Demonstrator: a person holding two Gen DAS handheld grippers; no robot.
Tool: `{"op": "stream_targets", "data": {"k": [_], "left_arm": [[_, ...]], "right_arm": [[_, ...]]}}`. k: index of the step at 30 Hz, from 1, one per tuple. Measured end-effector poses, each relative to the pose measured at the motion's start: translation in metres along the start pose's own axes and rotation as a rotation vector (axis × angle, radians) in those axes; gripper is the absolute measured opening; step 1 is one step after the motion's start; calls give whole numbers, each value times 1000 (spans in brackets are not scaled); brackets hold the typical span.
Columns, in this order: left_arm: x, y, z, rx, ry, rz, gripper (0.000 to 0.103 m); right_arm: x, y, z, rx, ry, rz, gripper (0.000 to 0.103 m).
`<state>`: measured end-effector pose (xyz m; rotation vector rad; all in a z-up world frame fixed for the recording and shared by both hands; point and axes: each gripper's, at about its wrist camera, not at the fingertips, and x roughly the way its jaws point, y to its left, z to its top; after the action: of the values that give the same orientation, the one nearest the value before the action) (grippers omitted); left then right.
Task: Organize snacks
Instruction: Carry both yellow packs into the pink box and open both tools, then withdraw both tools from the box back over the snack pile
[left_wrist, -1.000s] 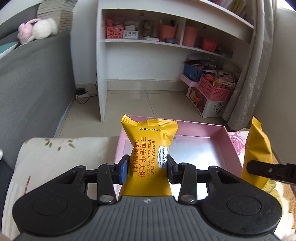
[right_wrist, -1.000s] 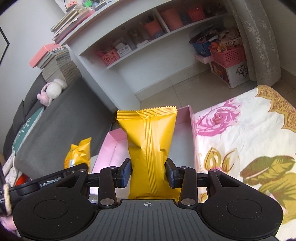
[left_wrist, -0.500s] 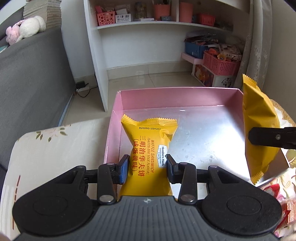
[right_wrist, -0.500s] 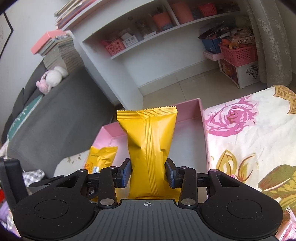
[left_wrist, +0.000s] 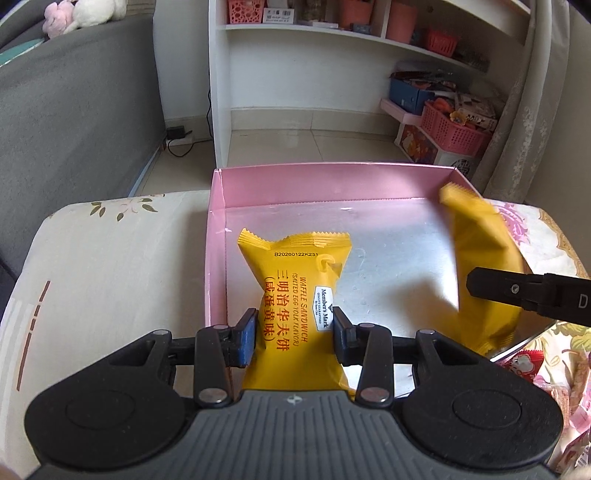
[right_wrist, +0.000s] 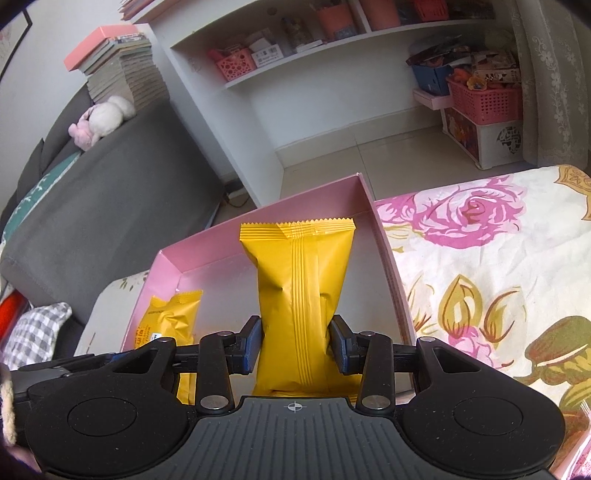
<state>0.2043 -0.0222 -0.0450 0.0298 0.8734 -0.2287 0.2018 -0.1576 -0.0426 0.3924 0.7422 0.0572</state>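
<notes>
A pink box (left_wrist: 332, 184) with a silver floor stands on the table. My left gripper (left_wrist: 294, 334) is shut on a yellow waffle sandwich packet (left_wrist: 295, 280), held low over the box's left side. The right wrist view shows this same packet (right_wrist: 170, 317) inside the box. My right gripper (right_wrist: 295, 343) pinches a second yellow packet (right_wrist: 299, 280) at its waist, seam side up, above the box's right side. Its jaws are opening slightly, and the pads touch the packet. In the left wrist view this packet (left_wrist: 480, 258) is blurred, with a black right finger (left_wrist: 517, 291) across it.
A floral tablecloth (right_wrist: 480, 258) covers the table to the right of the box. More snack packets (left_wrist: 524, 365) lie at the box's near right corner. Beyond are a grey sofa (left_wrist: 74, 110), a white shelf unit (left_wrist: 295, 74) and pink baskets (left_wrist: 454, 133) on the floor.
Both packets have come down and forward over the pink box. The left one now sits low in its left side, and the right one has swung in over its right side.
</notes>
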Motion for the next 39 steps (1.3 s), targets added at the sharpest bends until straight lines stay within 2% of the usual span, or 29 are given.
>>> {"op": "stream_targets", "data": {"k": [2,4,7,10,15,19,28,35,39], "left_arm": [[-1,-1,-1,0,-29,-6,41],[-6,-3,-1,10,-57,-11,50],[-15,-7,1,24,-76,-25,55],[-24,-7,2,24,-85,-35,67],[-41,-7,2,11,-98,-52,77],[-55,-7,-6,19,-107,-59,87],[-82,1,-27,19,-96,-73,100],[-95,10,-54,18,-81,-97,103],[-97,12,-72,53,-77,-115,103]], "right_arm": [[-4,2,3,5,-5,11,41],[-9,3,4,6,-13,24,51],[-18,7,7,-4,-23,18,64],[-27,7,9,-1,-27,11,72],[-50,7,9,16,-34,8,83],[-65,11,7,12,-30,-2,88],[-92,22,-11,-10,0,-25,94],[-110,24,-38,-36,11,-24,95],[-117,26,-55,-80,0,-27,95]]}}
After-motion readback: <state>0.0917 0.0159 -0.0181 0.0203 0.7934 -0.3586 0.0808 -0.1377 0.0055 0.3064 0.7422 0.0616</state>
